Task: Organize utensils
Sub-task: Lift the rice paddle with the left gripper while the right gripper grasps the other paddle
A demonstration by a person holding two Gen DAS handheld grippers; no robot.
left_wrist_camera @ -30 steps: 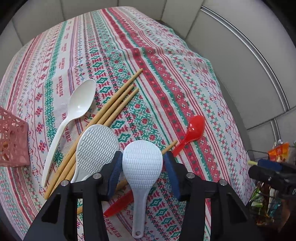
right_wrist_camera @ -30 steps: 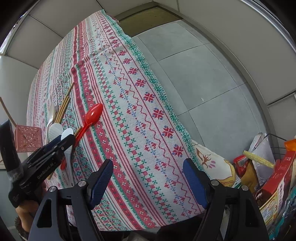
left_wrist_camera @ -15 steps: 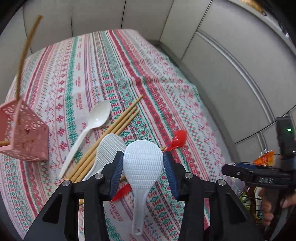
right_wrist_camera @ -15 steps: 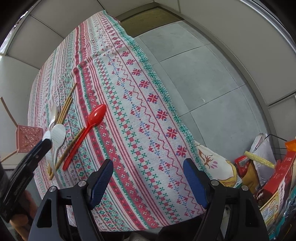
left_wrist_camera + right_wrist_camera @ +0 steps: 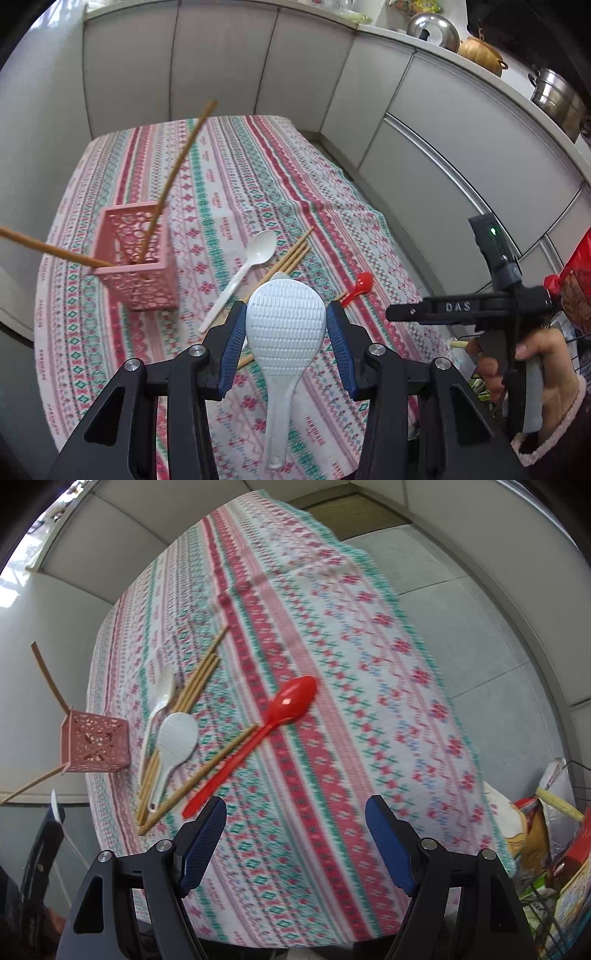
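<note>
My left gripper [image 5: 286, 314] is shut on a white rice paddle [image 5: 284, 332], which it holds by the blade in the air above the striped tablecloth [image 5: 236, 177]. Left of it stands a pink lattice holder [image 5: 136, 266] with two chopsticks [image 5: 177, 162] leaning out. On the cloth lie a white spoon [image 5: 255, 254], loose chopsticks [image 5: 291, 254] and a red spoon [image 5: 360, 284]. In the right wrist view a second white paddle [image 5: 175, 738] rests on the chopsticks [image 5: 199, 679]. My right gripper [image 5: 295, 805] hangs open and empty near the front edge, just short of the red spoon [image 5: 280, 712].
Grey cabinet fronts [image 5: 424, 140] wall in the table at the back and right, with steel pots [image 5: 554, 96] on the shelf above. A wire basket of food packets [image 5: 554, 849] stands on the floor at the right. A hand [image 5: 535, 369] grips the right tool.
The left gripper has risen and drawn back with the paddle lifted off the table, so the pink holder now shows in full. The right gripper has shifted towards the red spoon.
</note>
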